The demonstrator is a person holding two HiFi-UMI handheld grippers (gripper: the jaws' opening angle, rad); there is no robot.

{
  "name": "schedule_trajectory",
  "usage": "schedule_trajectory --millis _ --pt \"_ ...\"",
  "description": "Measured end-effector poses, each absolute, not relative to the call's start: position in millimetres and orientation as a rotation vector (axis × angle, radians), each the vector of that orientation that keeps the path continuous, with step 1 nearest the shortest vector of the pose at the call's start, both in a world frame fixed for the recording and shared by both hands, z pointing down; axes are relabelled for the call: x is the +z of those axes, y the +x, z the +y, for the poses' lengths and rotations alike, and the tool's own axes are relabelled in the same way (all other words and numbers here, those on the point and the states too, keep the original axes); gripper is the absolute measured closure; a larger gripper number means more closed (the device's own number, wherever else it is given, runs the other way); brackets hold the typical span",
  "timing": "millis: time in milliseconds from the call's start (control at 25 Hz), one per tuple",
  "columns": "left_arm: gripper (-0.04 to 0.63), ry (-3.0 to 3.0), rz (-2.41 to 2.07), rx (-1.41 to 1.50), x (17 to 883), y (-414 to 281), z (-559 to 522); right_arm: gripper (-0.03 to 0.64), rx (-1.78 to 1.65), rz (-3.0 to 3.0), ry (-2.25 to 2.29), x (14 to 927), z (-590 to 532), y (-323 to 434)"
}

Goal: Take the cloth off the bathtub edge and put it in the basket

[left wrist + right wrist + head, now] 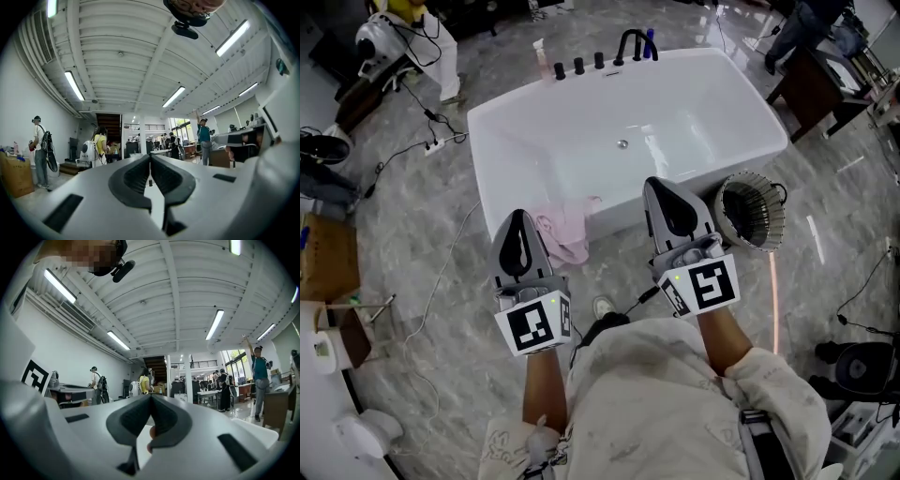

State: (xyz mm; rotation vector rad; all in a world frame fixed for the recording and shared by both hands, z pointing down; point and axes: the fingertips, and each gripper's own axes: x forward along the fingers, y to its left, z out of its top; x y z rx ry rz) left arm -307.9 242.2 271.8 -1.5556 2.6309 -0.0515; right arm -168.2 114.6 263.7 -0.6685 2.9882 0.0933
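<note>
A pink cloth (566, 231) hangs crumpled over the near edge of the white bathtub (534, 131). A round wire basket (750, 212) stands on the floor at the tub's near right corner. In the head view my left gripper (518, 217) is held level just left of the cloth, jaws shut and empty. My right gripper (663, 186) is over the tub's near edge between the cloth and the basket, also shut with nothing in it. Both gripper views look across the room past closed jaws, left gripper (150, 157) and right gripper (151, 397); neither shows cloth, tub or basket.
A black faucet (630, 44) and knobs (578, 66) line the tub's far rim. Cables and a power strip (436, 143) lie on the marble floor at left, near a cardboard box (326, 258). A desk (814, 89) and people stand at the back.
</note>
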Motion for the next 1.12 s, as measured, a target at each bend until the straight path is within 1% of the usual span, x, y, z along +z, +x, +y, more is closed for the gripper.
schedule_trajectory --millis 280,600,840,1120 --pt "0.586 -1.620 2.620 -0.037 284 -353 222 0.629 0.082 2.988 -0.736 272 99 -209" --pt "0.586 -1.653 2.659 -0.083 308 -377 198 0.629 0.017 3.023 -0.748 293 74 -233" --pt "0.586 -1.621 2.733 -0.088 342 -394 164 0.629 -0.079 3.064 -0.686 327 30 -261" --pt "0.586 -1.566 2.883 -0.194 393 -418 123 0.629 -0.193 3.129 -0.540 365 -23 -309"
